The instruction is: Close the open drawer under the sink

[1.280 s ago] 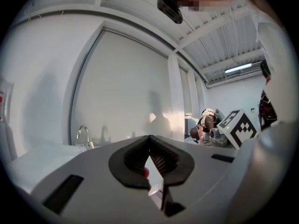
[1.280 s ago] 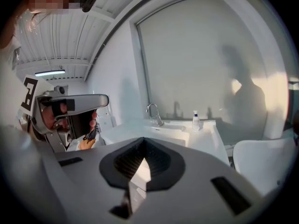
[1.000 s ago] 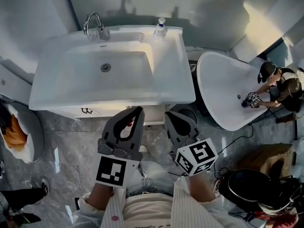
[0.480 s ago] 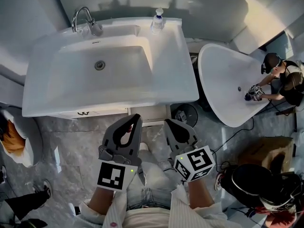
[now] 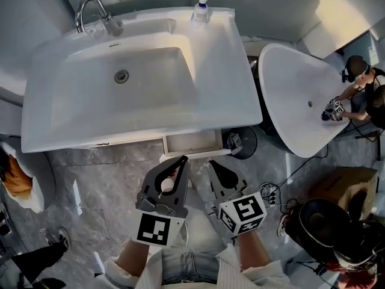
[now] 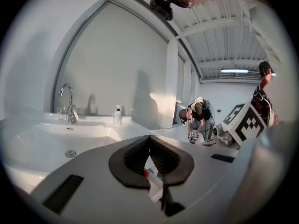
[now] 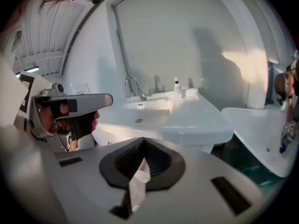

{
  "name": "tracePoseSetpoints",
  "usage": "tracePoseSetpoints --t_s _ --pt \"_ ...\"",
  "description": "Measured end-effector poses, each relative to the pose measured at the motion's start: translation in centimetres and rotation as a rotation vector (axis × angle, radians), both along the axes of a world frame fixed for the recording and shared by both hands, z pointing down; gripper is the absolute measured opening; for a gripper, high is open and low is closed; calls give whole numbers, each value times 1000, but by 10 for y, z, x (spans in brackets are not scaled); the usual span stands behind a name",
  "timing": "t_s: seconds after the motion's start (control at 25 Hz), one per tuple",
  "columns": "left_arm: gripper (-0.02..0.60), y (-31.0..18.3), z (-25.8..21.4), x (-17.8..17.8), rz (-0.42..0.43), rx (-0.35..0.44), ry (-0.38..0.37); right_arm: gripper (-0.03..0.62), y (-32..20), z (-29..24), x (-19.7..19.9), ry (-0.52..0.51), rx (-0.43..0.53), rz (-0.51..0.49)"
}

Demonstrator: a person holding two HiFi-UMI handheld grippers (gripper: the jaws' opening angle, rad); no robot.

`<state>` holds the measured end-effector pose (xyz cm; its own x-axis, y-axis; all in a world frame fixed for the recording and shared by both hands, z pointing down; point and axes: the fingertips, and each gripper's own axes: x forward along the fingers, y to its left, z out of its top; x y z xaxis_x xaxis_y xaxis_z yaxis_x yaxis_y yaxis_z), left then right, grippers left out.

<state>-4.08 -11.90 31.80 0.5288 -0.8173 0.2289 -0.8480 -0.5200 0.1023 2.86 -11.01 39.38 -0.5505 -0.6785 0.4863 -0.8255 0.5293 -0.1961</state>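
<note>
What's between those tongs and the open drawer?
Only bare grey floor, per the head view, separates the left tongs and right tongs from the drawer.

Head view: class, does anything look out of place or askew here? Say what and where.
The drawer under the sink juts out past the front edge, right of centre, and is left open. The left gripper and right gripper hover close in front of it, jaws shut and empty.
</note>
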Motion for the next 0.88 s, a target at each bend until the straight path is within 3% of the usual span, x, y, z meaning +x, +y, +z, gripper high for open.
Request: tracePoseSetpoints --t_s 0.44,0.88 --pt "15 1 98 13 -24 -157 -30 9 -8 81 13 15 -88 4" --pt "15 2 184 19 -34 -258 -91 9 -15 155 21 58 -131 -34"
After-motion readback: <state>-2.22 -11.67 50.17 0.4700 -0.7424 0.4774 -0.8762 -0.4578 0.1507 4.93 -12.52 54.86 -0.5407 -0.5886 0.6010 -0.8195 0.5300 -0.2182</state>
